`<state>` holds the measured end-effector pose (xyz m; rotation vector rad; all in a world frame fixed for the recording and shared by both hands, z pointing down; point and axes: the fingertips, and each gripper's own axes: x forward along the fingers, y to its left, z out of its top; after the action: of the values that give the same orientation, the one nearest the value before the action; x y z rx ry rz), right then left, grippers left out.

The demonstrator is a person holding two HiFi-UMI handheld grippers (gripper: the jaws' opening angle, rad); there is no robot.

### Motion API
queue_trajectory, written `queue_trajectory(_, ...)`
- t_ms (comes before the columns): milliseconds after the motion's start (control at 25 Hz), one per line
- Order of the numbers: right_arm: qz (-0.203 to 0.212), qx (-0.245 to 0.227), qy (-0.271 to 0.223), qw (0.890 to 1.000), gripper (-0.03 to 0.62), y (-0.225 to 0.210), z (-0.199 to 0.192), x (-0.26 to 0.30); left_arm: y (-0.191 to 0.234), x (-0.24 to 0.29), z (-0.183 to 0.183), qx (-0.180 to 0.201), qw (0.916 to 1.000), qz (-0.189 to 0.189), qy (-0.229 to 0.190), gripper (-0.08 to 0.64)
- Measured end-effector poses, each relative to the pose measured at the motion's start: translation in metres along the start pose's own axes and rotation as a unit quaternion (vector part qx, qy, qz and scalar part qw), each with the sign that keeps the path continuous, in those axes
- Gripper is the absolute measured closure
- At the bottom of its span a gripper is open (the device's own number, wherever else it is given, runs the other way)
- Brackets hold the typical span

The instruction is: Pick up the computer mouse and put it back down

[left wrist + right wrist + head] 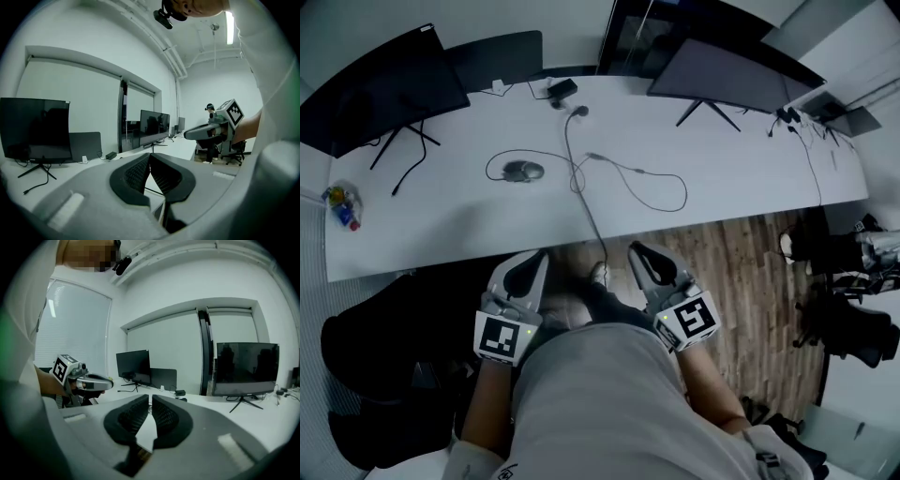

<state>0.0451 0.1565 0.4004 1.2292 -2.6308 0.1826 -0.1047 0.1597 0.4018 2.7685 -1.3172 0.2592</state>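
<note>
The grey computer mouse [522,171] lies on the white desk [441,225], left of centre, and its cable loops off to the right. Both grippers hang in front of the desk's near edge, close to my body and well short of the mouse. My left gripper [537,256] [149,157] is shut, pads meeting at the tips with nothing between them. My right gripper [637,249] [150,398] is also shut and empty. Each gripper view shows the other one alongside it: the right gripper [208,131] and the left gripper [89,380]. Neither gripper view shows the mouse.
Two dark monitors [380,94] [722,80] stand at the back of the desk, with a black adapter [562,89] and a long cable [628,173] between them. A small colourful item [343,207] sits at the desk's left end. Black chairs [853,333] [380,361] stand on either side of me.
</note>
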Motion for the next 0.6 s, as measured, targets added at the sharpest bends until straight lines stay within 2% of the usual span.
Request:
queue_trajectory(280, 0.012, 0.006, -0.008, 1.0, 0.569, -0.082, 0.008, 0.017, 0.002, 0.081, 0.004, 0.013, 0.9995, 0.007, 0.028, 0.549)
queue_trajectory(600, 0.06, 0.006, -0.01, 0.998, 0.569, -0.154, 0.005, 0.026, -0.007, 0.164, 0.013, 0.039, 0.9976, 0.015, 0.055, 0.548)
